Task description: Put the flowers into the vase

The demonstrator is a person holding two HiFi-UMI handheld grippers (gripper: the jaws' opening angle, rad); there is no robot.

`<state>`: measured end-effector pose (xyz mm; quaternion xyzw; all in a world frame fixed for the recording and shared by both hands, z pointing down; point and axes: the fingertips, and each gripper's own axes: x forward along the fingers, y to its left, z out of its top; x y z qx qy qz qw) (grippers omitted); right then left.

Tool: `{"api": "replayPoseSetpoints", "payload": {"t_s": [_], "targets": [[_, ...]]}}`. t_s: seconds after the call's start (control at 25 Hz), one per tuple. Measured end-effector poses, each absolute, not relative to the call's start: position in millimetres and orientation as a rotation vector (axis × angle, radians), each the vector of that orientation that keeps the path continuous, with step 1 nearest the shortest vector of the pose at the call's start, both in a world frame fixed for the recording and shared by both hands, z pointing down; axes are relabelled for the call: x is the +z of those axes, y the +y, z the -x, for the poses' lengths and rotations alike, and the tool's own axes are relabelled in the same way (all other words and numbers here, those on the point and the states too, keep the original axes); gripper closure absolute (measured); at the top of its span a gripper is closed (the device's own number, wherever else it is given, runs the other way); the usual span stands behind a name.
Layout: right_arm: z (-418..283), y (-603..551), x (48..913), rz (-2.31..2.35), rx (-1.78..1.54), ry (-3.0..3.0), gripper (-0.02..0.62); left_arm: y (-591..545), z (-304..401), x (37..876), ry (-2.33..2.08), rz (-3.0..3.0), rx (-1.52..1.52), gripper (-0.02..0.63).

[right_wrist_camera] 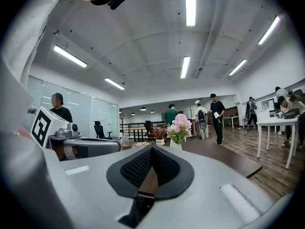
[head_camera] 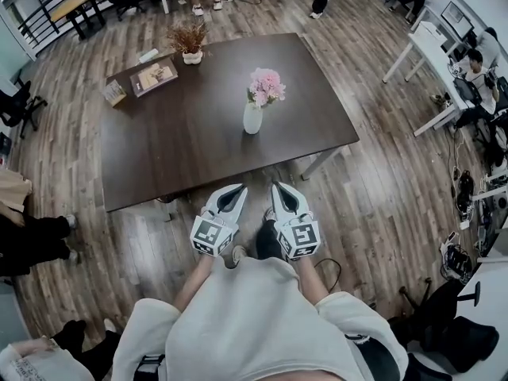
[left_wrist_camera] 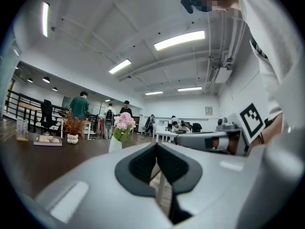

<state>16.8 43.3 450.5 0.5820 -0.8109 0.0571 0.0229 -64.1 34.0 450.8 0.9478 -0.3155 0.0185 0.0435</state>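
Standing at the near side of the dark brown rectangular wooden table (head_camera: 182, 153), we hold both tools low and side by side in front of our chest, pointing toward the far side, tips approx at the table's near edge. L gripper (head_camera: 240, 188), grey plastic w/ black ribbed pads and a marker cube at the back, has its jaws pressed together at the tips w/ nothing between them; its own view shows only background thru the gap behind the pads. R gripper (head_camera: 279, 187), same build, is likewise closed tip to tip and empty. Task's thing: the bunch of pink flowers (head_camera: 265, 86) w/ green leaves already stands in the small white vase (head_camera: 252, 120), narrow at the neck, upright on the table a bit right of centre, farther than both grippers and well apart from them. Both gripper views show that vase ahead beyond the jaws. At the far left of the table sit a dried brown plant (head_camera: 189, 35) in a white pot (head_camera: 191, 56), a flat-lying book (head_camera: 153, 77) near it, and a small card (head_camera: 113, 92) by the left edge. Other people stand on the wood-plank floor (head_camera: 381, 189) beyond the table; some sit at white desks (head_camera: 429, 62) at the right.
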Motion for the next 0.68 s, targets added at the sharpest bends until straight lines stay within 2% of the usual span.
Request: {"api": "replayPoseSetpoints", "payload": {"t_s": [0.68], "targets": [[-13, 63, 453, -1.797, 0.163, -2.511, 0.598, 50, 64, 449, -0.955, -2.916, 0.042, 0.597]]}}
